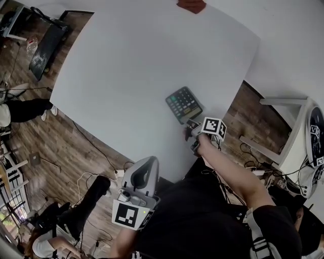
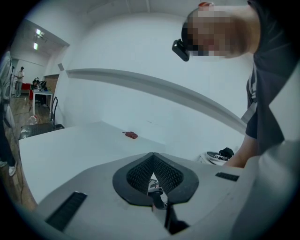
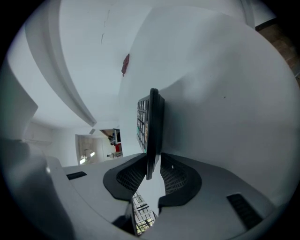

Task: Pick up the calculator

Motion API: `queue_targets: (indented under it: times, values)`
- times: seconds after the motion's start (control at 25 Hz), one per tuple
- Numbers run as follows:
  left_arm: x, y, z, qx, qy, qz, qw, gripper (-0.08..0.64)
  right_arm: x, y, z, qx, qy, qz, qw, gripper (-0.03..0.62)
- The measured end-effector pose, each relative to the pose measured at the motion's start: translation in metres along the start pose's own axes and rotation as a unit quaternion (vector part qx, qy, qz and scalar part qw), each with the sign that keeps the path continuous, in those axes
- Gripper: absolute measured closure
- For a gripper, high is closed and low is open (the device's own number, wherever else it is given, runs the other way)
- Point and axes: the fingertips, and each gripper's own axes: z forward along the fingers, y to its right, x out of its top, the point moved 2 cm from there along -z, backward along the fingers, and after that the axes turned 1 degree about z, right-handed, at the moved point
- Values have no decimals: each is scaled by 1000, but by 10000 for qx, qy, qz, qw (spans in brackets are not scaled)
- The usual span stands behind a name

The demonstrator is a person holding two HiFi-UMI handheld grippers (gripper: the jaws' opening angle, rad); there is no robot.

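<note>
The dark calculator [image 1: 184,103] with rows of keys is at the near right edge of the white table [image 1: 126,76]. My right gripper [image 1: 191,123] is shut on its near end. In the right gripper view the calculator [image 3: 153,126] stands edge-on between the two black pads, keys facing left, and it casts a shadow on the table [image 3: 225,117] to its right. My left gripper [image 1: 146,164] hangs low beside the person's body, off the table. In the left gripper view that gripper [image 2: 153,157] is shut, with nothing between its pads.
A small red object [image 1: 191,5] lies at the table's far edge, also seen as a red object [image 2: 131,135] in the left gripper view. Cables [image 1: 96,177] trail over the wooden floor at the left. White furniture [image 1: 283,131] stands at the right.
</note>
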Motion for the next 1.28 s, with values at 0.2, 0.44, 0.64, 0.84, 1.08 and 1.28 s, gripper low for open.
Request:
queue_targets:
  times: [0.2, 0.44, 0.64, 0.84, 1.08, 1.28]
  values:
    - [3, -2, -2, 58, 152, -51, 9999, 554, 2, -1, 5, 89, -3, 39, 10000, 528]
    - [-7, -7, -6, 99, 76, -26, 9999, 554, 4, -16, -5, 321, -83, -264, 9991, 534]
    - [-7, -6, -9, -69, 197, 18, 9998, 554, -3, -59, -24, 769, -115, -601, 9952, 534]
    - [-3, -5, -10, -214, 328, 70, 9992, 554, -8, -100, -47, 1186, 52, -751, 9901, 534]
    - [6, -4, -9, -350, 503, 206, 9979, 554, -25, -153, -86, 1621, 202, -1260, 9785, 534]
    - [18, -3, -11, -453, 649, 280, 9965, 554, -48, -203, -120, 2087, 345, -1840, 9599, 534]
